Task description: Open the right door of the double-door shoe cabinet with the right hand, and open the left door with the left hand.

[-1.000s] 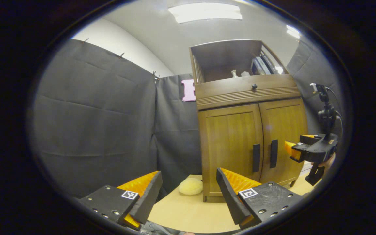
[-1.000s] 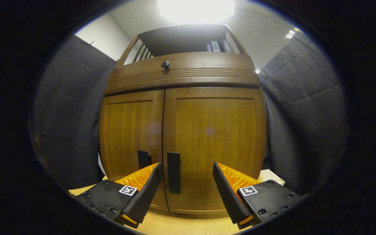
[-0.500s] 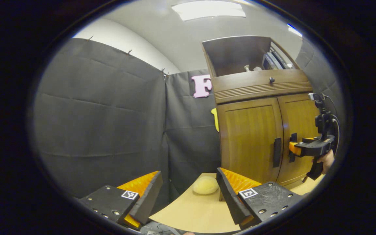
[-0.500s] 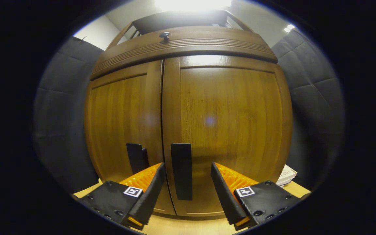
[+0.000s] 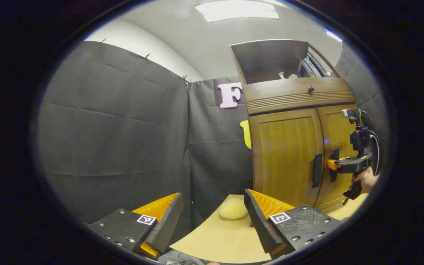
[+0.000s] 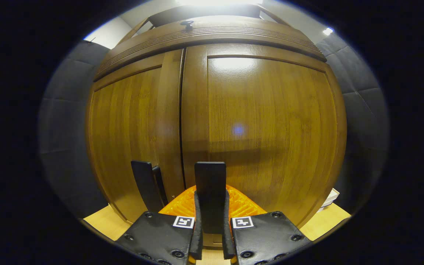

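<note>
Since a sec ago my right gripper (image 6: 212, 235) has closed in; jaws now clenched on right door handle (image 6: 209, 191), at 6 o'clock, ready to pull. Left gripper (image 5: 212, 221) jaws released, waiting; left door handle (image 5: 317, 170) at 3 o'clock, both doors shut.

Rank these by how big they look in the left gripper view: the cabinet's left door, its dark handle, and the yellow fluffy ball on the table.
1. Left door
2. Fluffy ball, though it sits nearer the camera
3. Left door handle
</note>
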`<state>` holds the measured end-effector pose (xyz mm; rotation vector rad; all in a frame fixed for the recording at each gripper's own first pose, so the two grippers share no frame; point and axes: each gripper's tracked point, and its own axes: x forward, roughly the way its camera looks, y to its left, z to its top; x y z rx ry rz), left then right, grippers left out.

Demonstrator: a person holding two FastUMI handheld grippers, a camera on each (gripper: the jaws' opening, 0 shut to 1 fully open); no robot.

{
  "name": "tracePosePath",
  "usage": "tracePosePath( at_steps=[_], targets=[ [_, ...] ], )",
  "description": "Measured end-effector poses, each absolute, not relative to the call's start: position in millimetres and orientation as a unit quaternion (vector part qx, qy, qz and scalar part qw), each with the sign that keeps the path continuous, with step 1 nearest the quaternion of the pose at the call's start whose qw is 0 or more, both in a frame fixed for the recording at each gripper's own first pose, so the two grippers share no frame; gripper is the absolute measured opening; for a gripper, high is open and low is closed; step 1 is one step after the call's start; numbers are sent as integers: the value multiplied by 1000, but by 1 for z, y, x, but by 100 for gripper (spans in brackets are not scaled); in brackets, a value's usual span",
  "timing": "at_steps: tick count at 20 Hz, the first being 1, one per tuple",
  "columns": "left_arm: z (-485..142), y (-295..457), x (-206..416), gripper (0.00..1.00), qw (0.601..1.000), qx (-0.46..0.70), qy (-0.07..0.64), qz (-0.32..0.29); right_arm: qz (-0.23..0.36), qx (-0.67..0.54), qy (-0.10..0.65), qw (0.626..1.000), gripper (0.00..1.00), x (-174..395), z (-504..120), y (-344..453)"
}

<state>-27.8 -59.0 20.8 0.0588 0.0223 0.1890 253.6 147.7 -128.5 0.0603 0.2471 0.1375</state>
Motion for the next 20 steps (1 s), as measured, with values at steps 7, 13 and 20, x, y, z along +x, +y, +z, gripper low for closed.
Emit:
tracePosePath(
  at_steps=[7, 13, 20],
  targets=[
    [17, -62, -23, 94, 997, 26, -3, 69, 96, 45, 125, 986, 23, 226, -117, 143],
    [13, -67, -15, 95, 999, 19, -8, 35, 137, 47, 124, 982, 23, 176, -116, 123],
    [10, -74, -8, 97, 1000, 15, -18, -9, 148, 62, 138, 977, 21, 128, -108, 91]
  ],
)
